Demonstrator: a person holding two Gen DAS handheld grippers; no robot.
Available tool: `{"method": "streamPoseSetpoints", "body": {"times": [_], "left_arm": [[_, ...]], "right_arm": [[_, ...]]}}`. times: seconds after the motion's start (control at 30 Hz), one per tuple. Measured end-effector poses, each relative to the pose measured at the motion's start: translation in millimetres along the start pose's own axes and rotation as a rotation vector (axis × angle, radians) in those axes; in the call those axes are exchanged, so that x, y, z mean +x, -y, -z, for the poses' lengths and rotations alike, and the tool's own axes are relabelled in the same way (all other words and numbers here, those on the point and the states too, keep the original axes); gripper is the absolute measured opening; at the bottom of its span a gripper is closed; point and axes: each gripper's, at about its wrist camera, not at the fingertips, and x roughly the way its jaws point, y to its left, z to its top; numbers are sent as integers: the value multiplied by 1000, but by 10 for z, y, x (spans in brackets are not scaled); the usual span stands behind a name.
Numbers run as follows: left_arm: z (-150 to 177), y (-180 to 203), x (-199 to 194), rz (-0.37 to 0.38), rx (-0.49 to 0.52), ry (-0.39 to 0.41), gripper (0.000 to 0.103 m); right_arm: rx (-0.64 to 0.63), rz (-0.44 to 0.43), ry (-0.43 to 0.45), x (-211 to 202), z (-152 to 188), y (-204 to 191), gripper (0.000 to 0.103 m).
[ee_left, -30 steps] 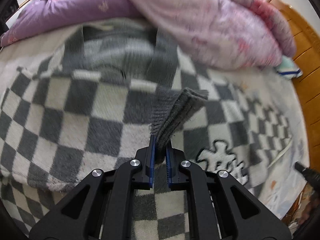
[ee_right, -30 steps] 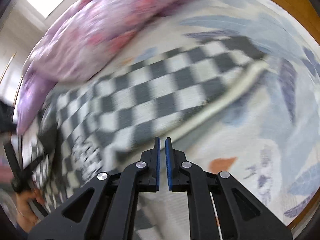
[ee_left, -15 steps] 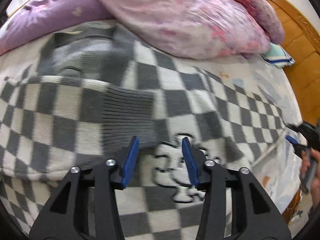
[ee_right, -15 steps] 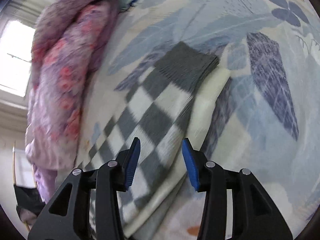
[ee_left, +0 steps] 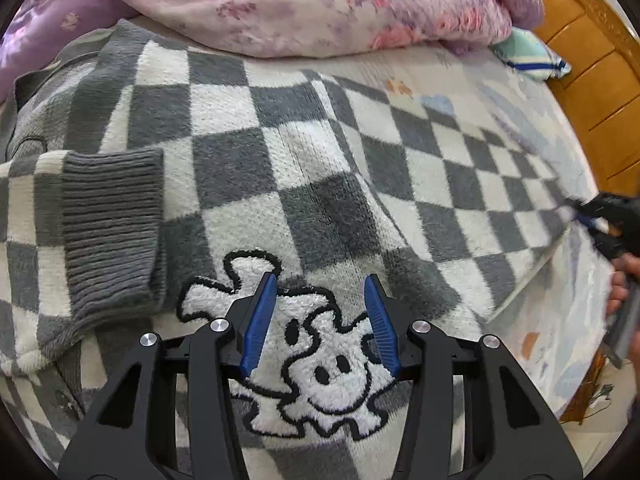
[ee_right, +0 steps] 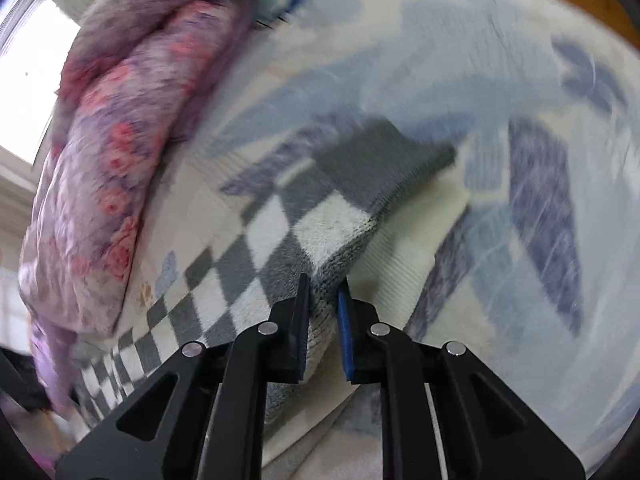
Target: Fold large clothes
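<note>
A grey and white checkered fleece sweater point(ee_left: 280, 168) with a white cartoon patch point(ee_left: 316, 344) lies spread on the bed. Its left sleeve, with a grey ribbed cuff point(ee_left: 108, 228), lies folded across the body. My left gripper point(ee_left: 320, 316) is open and empty just above the patch. The other sleeve stretches out to the right, ending in a grey cuff point(ee_right: 384, 160). My right gripper point(ee_right: 323, 304) is closed on the edge of this sleeve point(ee_right: 320, 240). It also shows at the right edge of the left wrist view point(ee_left: 600, 224).
A pink and purple floral quilt point(ee_left: 304, 4) is piled along the far side of the bed. The blue leaf-print sheet point(ee_right: 520, 92) lies under the sweater. A wooden headboard point(ee_left: 592, 64) and a teal striped pillow point(ee_left: 528, 56) are at the right.
My left gripper let go of the cuff, left it flat on the sweater, opened and moved right over the patch. My right gripper opened, reached the right sleeve and closed on its edge.
</note>
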Motion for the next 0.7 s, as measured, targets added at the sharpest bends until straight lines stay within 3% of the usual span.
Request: {"method": "streamPoseSetpoints", "body": {"times": [0.2, 0.33, 0.5, 0.63, 0.7], "left_arm": [[16, 96, 192, -50, 94, -36, 47], [-1, -71, -55, 49, 30, -15, 51], [137, -664, -801, 117, -98, 112, 58], [366, -1438, -1364, 42, -187, 184, 60], [519, -1923, -1609, -20, -242, 204, 60]], "right_arm": [[-205, -4, 181, -600, 151, -648, 12], [-327, -43, 273, -974, 344, -1190, 11], [-514, -101, 343, -1372, 846, -2072, 11], [-655, -175, 341, -1529, 1497, -2852, 11], [-733, -229, 322, -1540, 1988, -3303, 11]]}}
